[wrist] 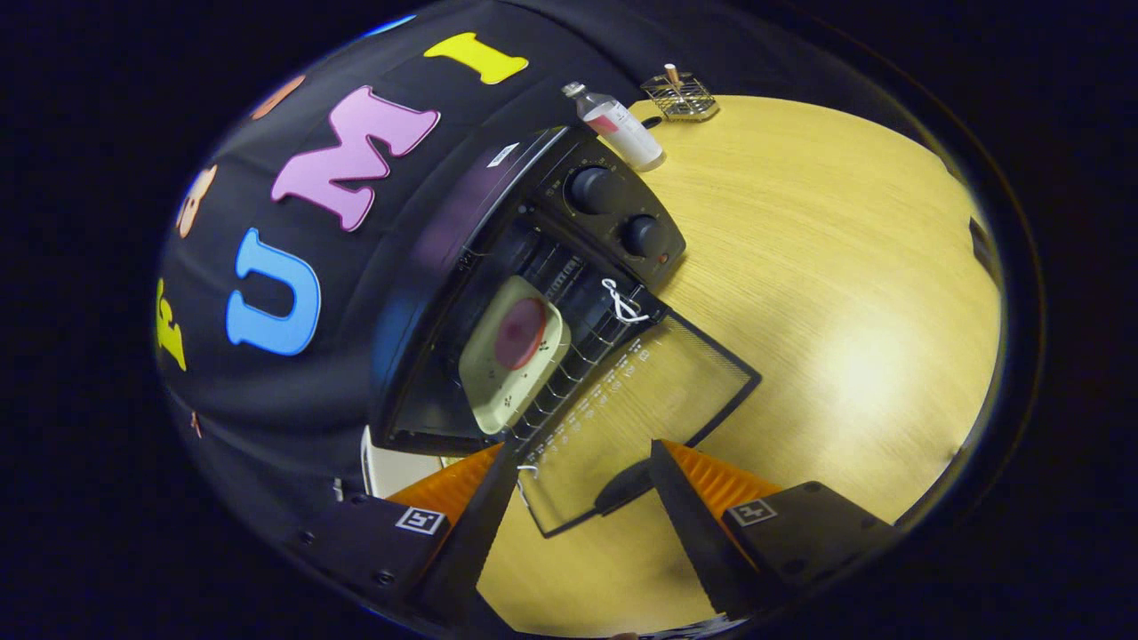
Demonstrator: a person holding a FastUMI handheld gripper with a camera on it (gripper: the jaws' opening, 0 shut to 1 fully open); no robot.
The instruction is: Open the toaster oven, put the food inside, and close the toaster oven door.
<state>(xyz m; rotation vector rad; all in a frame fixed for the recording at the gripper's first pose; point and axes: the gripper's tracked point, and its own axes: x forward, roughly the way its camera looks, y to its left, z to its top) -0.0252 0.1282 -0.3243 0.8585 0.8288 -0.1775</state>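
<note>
Gripper (pixel 582 484) spread wide, empty — poised over the black-framed glass oven door (pixel 640 418), which lies open on the wooden table. Pale green plate with red food (pixel 516 351) already sits on the black toaster oven's (pixel 498 293) wire rack — closing likely next.

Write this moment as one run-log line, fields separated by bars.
oven door: open, flat | plate with food: on rack inside toaster oven | gripper: open, empty, over the door's edge | left: close door
</note>
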